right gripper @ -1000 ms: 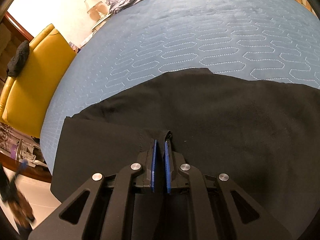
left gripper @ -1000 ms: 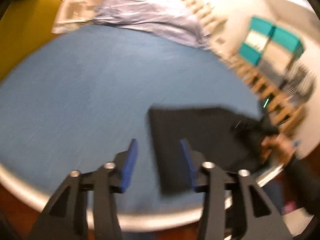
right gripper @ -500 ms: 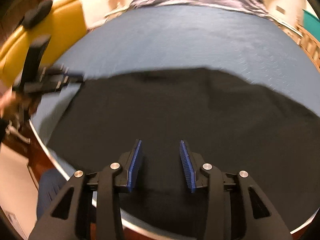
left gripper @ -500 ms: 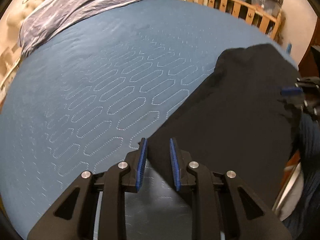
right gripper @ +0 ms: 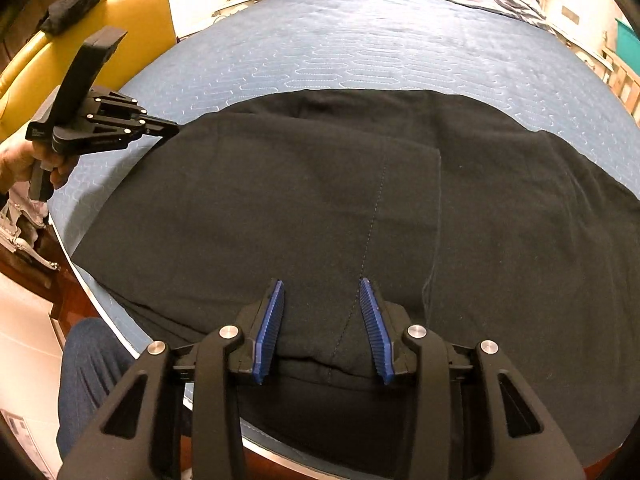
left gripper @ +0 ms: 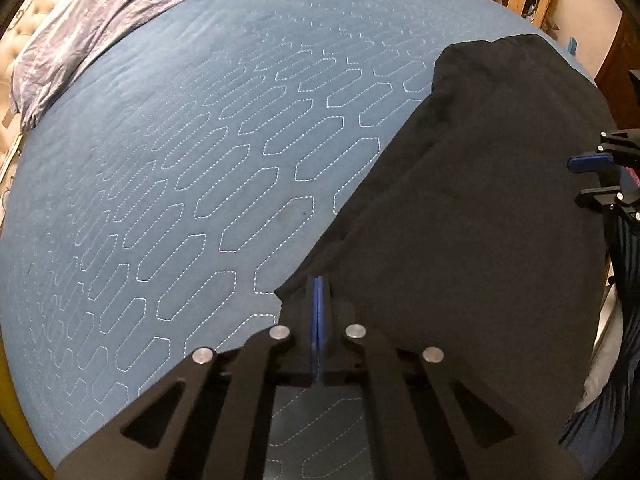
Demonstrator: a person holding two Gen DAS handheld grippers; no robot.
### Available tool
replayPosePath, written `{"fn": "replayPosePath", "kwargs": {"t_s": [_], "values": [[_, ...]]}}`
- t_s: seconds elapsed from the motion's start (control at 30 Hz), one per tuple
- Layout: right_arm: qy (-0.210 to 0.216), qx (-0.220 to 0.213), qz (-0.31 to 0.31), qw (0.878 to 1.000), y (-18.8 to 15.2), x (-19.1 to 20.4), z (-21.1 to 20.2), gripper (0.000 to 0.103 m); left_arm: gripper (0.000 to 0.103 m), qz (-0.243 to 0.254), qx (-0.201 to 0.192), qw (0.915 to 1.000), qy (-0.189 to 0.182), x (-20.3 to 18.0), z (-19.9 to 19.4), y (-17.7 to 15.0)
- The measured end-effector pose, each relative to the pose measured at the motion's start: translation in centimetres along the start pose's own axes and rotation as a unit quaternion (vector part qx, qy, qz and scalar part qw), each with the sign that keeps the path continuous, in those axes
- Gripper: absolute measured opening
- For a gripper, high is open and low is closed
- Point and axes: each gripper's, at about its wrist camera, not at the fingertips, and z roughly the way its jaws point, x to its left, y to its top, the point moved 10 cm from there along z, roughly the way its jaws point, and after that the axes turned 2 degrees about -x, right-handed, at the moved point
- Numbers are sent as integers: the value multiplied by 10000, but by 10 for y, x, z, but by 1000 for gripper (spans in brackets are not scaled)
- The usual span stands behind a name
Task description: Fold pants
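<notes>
The black pants (right gripper: 320, 200) lie spread on the blue quilted bed (left gripper: 160, 160), along its near edge, with some cloth hanging over that edge. The left gripper (left gripper: 318, 312) is clenched on a corner of the pants, its blue pads pressed together with cloth between them; in the right wrist view it (right gripper: 168, 130) reaches in from the bed's left edge, held by a hand (right gripper: 24, 164). The right gripper (right gripper: 322, 320) is released, jaws wide apart above the pants at the near edge, over a stitched seam. A crumpled grey duvet (left gripper: 100, 12) lies at the far end of the bed. A yellow chair (right gripper: 132, 28) stands beside the far left corner
</notes>
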Motion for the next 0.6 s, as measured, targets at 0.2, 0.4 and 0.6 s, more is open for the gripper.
{"fn": "replayPosePath", "kwargs": {"t_s": [0.2, 0.4, 0.6], "values": [[93, 6, 47, 9999, -2, 5, -1, 42, 0, -605, -299, 9960, 588, 48, -11, 15], [532, -121, 471, 9974, 2, -4, -15, 59, 64, -2133, -1300, 9679, 261, 33, -81, -13], [196, -284, 660, 9972, -2, -32, -34, 66, 64, -2880, -1527, 9445, 416, -46, -106, -74]]}}
